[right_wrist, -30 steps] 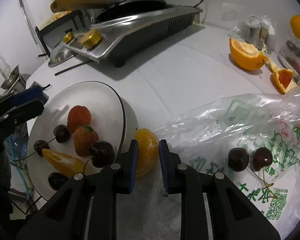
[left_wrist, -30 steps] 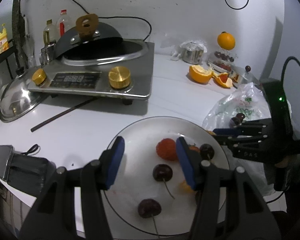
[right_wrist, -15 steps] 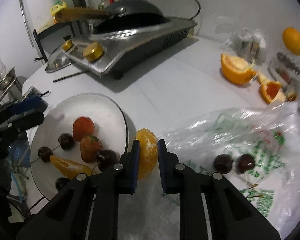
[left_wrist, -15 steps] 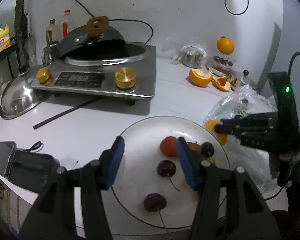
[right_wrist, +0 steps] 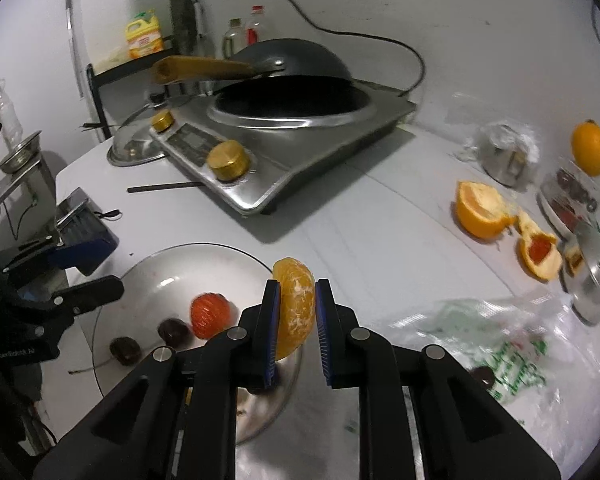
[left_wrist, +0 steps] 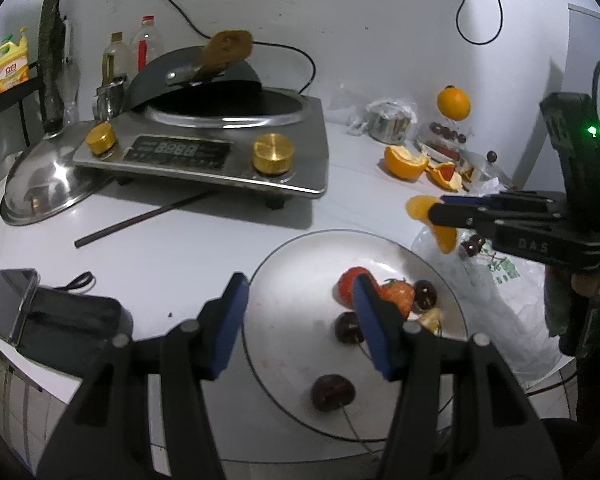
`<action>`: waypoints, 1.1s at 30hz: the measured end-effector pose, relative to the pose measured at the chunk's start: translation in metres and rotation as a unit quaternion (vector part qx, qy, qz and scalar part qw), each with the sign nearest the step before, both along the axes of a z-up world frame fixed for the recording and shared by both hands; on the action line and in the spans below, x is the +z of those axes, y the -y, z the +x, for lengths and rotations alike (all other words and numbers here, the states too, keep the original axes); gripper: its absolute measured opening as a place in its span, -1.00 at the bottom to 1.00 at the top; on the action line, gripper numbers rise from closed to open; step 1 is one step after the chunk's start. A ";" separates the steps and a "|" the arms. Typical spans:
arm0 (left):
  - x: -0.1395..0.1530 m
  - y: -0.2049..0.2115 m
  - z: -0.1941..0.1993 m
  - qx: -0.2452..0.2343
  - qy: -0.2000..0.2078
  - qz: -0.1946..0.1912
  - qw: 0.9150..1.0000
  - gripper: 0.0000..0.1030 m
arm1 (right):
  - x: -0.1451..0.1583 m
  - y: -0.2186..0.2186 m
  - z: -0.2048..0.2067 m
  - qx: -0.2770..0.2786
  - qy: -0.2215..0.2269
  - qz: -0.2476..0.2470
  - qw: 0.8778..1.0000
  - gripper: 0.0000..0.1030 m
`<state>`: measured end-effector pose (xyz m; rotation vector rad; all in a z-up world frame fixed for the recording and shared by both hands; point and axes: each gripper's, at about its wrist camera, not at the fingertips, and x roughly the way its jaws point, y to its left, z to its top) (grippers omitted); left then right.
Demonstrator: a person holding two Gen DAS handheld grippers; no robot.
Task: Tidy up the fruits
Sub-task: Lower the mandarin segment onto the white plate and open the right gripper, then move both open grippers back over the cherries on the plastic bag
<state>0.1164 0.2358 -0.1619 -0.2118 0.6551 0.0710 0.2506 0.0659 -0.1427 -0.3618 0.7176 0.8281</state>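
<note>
Right gripper (right_wrist: 297, 312): jaws clamped on a peeled orange segment (right_wrist: 295, 307), pads pressing both flat sides, segment standing on edge between them and clear of the table. Below and to the left of those jaws, plate (right_wrist: 148, 268), its near rim partly under the fingers. Ahead and right of the jaws, plastic bag (right_wrist: 512, 352) with at least one dark cherry (right_wrist: 482, 376) lying on it; possibly two, blur too heavy to say for sure.

Left gripper (left_wrist: 296, 322): jaws standing partly apart, nothing between the pads, hovering over the plate's left half. Past the right-hand pad: two strawberries (left_wrist: 398, 294), cherries, and an orange piece already on the plate. One more cherry on the plate (left_wrist: 333, 392) nearer the camera, between the fingers.

Progress, judged: well under way. Several fruits plated; segment in transit, not yet set down. Left to do, likely: release segment onto plate, then fetch the cherries off the bag. Beyond both jaws, by the far wall, a whole orange (right_wrist: 591, 153) and opened peel halves (right_wrist: 480, 210); unclear whether these belong to the job.
</note>
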 end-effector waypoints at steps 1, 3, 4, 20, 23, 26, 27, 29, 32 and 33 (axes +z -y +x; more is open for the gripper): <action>0.000 -0.001 -0.001 0.001 0.000 -0.001 1.000 0.09 | -0.002 -0.007 0.000 0.007 0.000 -0.002 1.000 -0.63; -0.001 -0.004 -0.002 0.001 0.002 -0.002 1.000 0.09 | -0.006 -0.015 0.000 0.017 0.001 -0.009 1.000 -0.63; -0.002 -0.005 -0.003 0.001 0.003 -0.003 1.000 0.09 | -0.009 -0.020 0.000 0.021 0.002 -0.013 1.000 -0.63; -0.008 -0.009 -0.001 0.000 -0.001 -0.008 1.000 0.10 | -0.039 -0.057 -0.004 0.043 0.006 -0.059 0.997 -0.61; -0.006 -0.006 -0.002 -0.001 0.000 -0.005 1.000 0.11 | -0.036 -0.053 -0.006 0.039 0.009 -0.059 0.997 -0.57; -0.002 -0.002 -0.002 -0.004 0.003 0.000 1.000 0.11 | -0.031 -0.045 -0.007 0.035 0.012 -0.050 0.998 -0.48; 0.000 0.001 -0.003 -0.005 0.004 0.002 1.000 0.12 | -0.029 -0.043 -0.007 0.034 0.014 -0.048 0.998 -0.44; 0.003 0.005 -0.004 -0.007 0.007 0.004 1.000 0.16 | -0.024 -0.036 -0.008 0.029 0.017 -0.044 0.998 -0.44; 0.007 0.012 -0.005 -0.009 0.012 0.010 1.000 0.32 | -0.017 -0.022 -0.009 0.020 0.022 -0.037 0.999 -0.44; 0.009 0.014 -0.006 -0.010 0.012 0.011 1.000 0.32 | -0.015 -0.017 -0.009 0.017 0.023 -0.035 0.999 -0.44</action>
